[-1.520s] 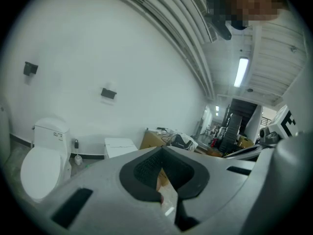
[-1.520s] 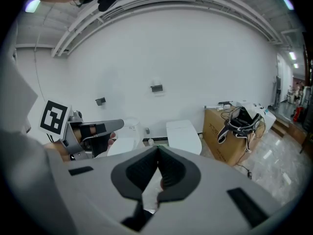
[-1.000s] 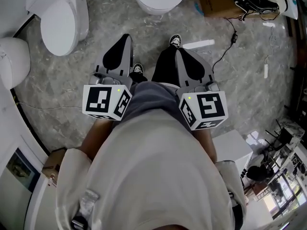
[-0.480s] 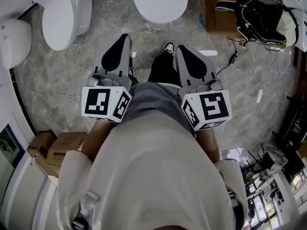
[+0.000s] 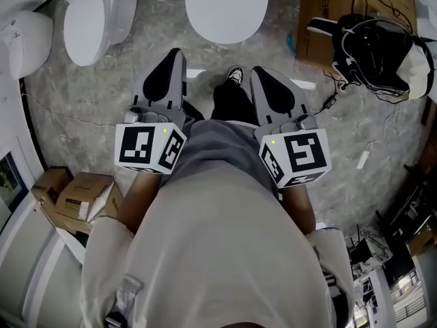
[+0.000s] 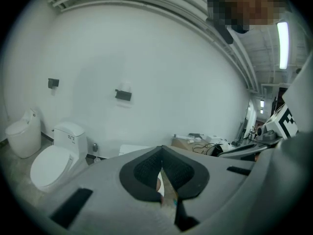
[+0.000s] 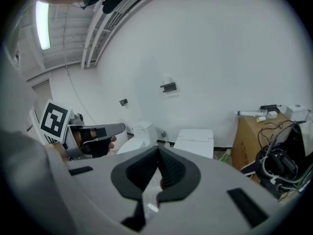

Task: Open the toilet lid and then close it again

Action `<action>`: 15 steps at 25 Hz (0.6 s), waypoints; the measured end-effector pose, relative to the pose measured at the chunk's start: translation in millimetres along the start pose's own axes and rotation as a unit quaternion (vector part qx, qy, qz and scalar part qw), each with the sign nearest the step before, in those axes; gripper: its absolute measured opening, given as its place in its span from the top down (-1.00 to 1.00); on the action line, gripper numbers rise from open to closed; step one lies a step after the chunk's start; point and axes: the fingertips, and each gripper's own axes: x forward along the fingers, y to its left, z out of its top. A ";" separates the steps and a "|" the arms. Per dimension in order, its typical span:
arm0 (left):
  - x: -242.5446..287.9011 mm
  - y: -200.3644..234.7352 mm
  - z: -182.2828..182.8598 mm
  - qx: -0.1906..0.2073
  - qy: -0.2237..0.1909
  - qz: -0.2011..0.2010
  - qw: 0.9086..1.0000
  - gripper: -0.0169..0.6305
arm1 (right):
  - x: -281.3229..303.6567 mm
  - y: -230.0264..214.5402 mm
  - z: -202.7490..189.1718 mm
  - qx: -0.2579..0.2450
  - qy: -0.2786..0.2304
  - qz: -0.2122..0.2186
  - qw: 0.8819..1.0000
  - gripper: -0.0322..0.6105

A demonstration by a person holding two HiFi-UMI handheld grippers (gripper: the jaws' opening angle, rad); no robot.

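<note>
Head view steeply down; both gripper views forward, sharing central toilet (image 5: 227, 9).

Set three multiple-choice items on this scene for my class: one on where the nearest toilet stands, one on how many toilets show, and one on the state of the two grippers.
1. In the head view, where is the middle toilet?
A. top centre, ahead of both grippers
B. bottom right corner
C. behind the person

2. How many white toilets show in the head view?
A. one
B. three
C. six

3. How do the left gripper and the right gripper stand?
A. wide open
B. shut on a lid
C. shut, holding nothing

Answers:
1 A: it lies at the top edge, beyond the jaw tips.
2 B: the middle toilet, the toilet with a tank and the far-left toilet.
3 C: each gripper view shows the pads together with nothing between them.
</note>
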 end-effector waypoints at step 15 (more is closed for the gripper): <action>42.9 2.3 -36.5 -0.022 0.022 0.041 0.999 0.92 | 20.9 -49.6 -13.5 -0.008 0.029 0.022 0.999 0.87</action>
